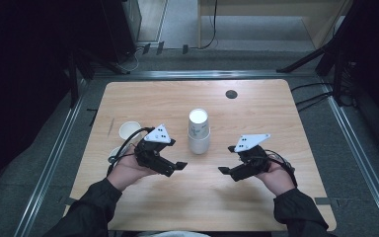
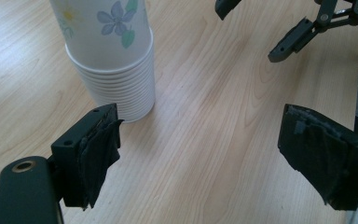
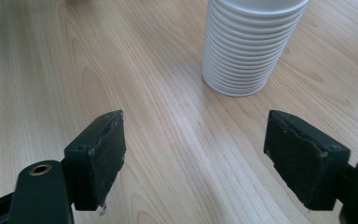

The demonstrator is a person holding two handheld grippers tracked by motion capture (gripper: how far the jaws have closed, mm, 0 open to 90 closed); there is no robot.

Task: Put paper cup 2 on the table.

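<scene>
**Both grippers spread wide, flanking the cup stack**

Nearest to me, I see my two sleeves and hands coming up over the near edge of the wooden table (image 1: 276,98). My left gripper (image 1: 180,165) sits in front of and to the left of the stack of paper cups (image 1: 198,131), its jaws spread wide with nothing between them; in the left gripper view the gripper (image 2: 200,154) shows bare wood between its pads, and the stack (image 2: 114,56) stands upside down just beyond the left pad, apart from it, with a flower print on the outermost cup. My right gripper (image 1: 225,171) sits in front of and to the right of the stack, jaws likewise released and empty; its own view shows the gripper (image 3: 196,154) over bare wood, with the stack's ribbed rims (image 3: 247,51) resting on the table ahead.

The stack stands upright near the table's middle, between the two grippers and slightly beyond them. Left of the stack, behind my left gripper, lie two loose cups (image 1: 129,130). Beyond the stack, a dark round grommet (image 1: 231,94) sits near the far edge.
</scene>
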